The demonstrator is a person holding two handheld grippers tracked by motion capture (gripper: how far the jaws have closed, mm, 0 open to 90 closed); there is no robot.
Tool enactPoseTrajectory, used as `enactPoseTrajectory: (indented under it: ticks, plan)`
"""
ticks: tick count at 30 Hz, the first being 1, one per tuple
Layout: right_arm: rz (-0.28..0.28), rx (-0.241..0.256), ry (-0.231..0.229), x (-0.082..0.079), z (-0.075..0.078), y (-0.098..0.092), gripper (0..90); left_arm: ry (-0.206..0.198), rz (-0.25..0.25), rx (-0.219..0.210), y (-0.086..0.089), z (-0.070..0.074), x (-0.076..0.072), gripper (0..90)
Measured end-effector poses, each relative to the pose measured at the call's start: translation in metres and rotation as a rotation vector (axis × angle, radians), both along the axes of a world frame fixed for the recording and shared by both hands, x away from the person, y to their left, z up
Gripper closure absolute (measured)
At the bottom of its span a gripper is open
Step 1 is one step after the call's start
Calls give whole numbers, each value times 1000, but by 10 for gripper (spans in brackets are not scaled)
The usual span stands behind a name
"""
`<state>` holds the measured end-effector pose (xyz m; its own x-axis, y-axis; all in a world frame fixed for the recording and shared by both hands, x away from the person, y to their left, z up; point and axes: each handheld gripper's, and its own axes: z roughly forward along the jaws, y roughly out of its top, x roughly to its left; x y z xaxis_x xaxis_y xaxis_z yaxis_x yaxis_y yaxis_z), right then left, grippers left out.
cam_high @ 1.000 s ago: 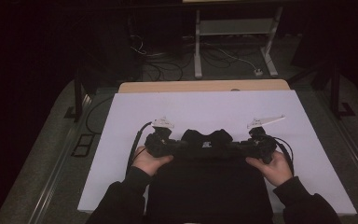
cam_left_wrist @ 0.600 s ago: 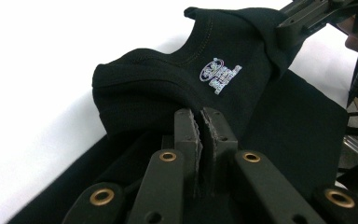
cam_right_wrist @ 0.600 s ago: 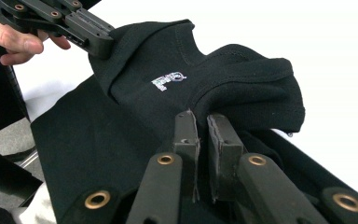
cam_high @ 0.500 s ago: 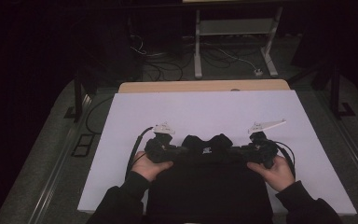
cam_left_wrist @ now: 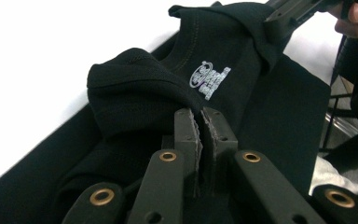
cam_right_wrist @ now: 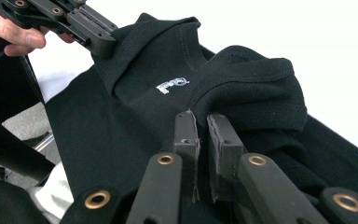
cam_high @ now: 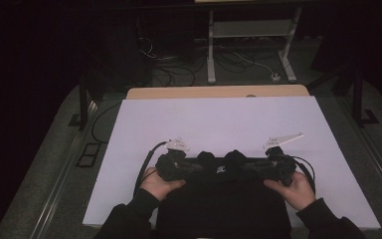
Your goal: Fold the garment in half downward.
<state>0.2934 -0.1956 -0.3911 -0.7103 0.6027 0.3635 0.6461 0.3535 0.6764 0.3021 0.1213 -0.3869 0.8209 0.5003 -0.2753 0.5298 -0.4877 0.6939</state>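
Both grippers — left gripper (cam_high: pixel 171 164) and right gripper (cam_high: pixel 278 167) — have drawn back toward the person over the last second, fingers clamped on the black T-shirt (cam_high: pixel 219 199) near its collar. It lies on the white surface (cam_high: pixel 219 119) at the near edge, bunched — likely mid-fold or being pulled straight.

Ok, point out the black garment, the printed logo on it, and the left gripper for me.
black garment (cam_high: pixel 219 209), high view, flat cloth near the table edge.
printed logo (cam_left_wrist: pixel 209 79), left gripper view, middle of the white print.
left gripper (cam_left_wrist: pixel 200 123), left gripper view, between its fingertips.
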Motion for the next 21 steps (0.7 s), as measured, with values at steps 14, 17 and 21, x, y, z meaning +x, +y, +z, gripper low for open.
enactPoseTrajectory:
  ticks: [14,17,21]
  plan:
    - [46,-20,35,-15,-8,4,816,36,-56,29,-4,-7,-15,837]
    - [58,-23,45,-17,-10,4,816,46,-61,32,-4,-10,-17,836]
    - [64,-31,56,-21,-13,5,816,62,-77,47,-7,-13,-22,836]
